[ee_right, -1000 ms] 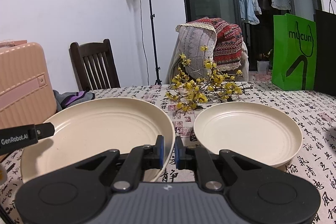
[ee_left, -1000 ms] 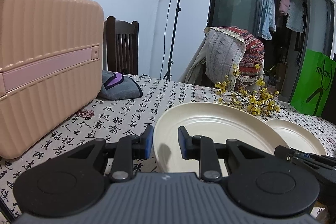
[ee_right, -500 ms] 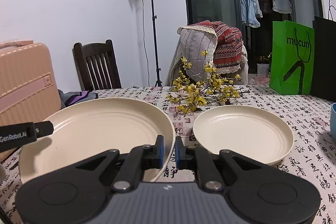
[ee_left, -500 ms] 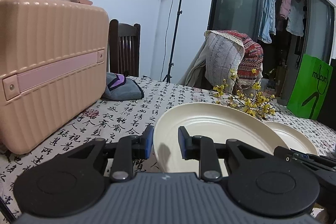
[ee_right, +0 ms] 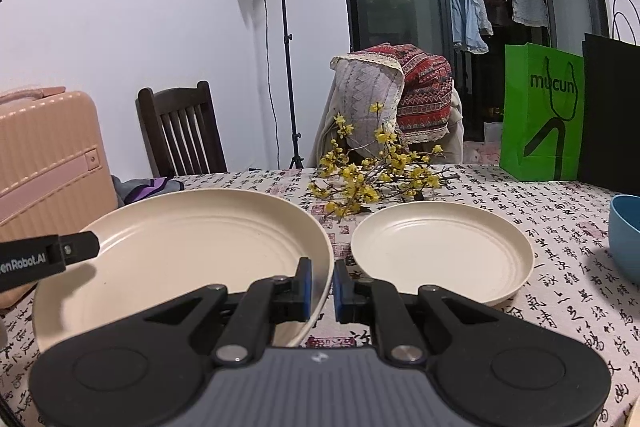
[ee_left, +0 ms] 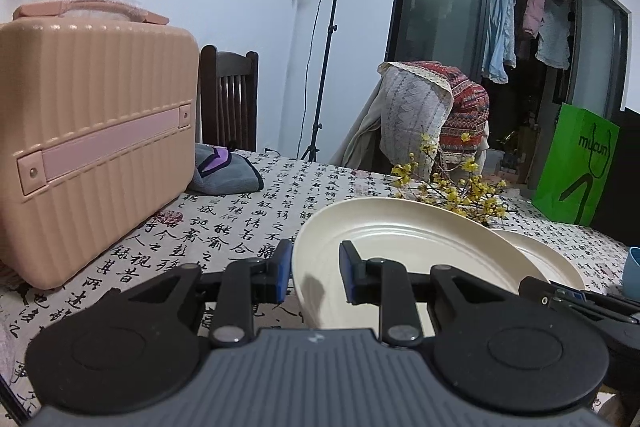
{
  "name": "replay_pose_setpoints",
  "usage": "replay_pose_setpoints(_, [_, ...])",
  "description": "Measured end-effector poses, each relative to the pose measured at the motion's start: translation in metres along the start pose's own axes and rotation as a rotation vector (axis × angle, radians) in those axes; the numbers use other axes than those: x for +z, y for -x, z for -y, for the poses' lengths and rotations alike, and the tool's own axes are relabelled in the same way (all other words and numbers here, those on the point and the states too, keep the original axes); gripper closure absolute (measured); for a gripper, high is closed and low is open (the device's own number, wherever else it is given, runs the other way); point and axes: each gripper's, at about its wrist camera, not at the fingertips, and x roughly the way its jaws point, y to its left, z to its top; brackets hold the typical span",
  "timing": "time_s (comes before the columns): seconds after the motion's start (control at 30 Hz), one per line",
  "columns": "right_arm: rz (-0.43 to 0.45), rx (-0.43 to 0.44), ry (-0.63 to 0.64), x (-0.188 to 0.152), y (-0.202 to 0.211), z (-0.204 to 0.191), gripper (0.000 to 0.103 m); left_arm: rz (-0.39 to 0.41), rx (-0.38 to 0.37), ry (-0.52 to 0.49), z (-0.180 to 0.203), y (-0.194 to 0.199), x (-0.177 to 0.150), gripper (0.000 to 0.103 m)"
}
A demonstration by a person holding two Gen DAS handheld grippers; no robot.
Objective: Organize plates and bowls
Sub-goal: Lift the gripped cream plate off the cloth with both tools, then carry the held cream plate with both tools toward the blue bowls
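Plate (ee_right: 192, 239) higher; "mucun" bag (ee_right: 542, 111) behind

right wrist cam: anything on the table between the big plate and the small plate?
Nothing stands there. In the right wrist view, only a strip of bare tablecloth separates the big plate from the small plate; the yellow flower sprig lies behind that gap.

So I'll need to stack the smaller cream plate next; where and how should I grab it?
Take the smaller cream plate by its raised rim on the near edge, coming in low from the front with one finger inside and one outside. It lies flat on the tablecloth, and the yellow flower branch crowds its far side.
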Motion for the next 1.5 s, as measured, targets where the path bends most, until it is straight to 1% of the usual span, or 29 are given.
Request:
replay_pose_setpoints(1.0, [0.035,-0.032,-0.022,0.001,0.048,0.034,0.092,0.026,-0.039,-0.038,0.038,0.044,-0.003,0.077])
replay_pose_setpoints(1.5, [0.026,-0.04,-0.021,-0.001,0.065,0.051,0.092,0.036,-0.057,-0.046,0.054,0.064,-0.007,0.077])
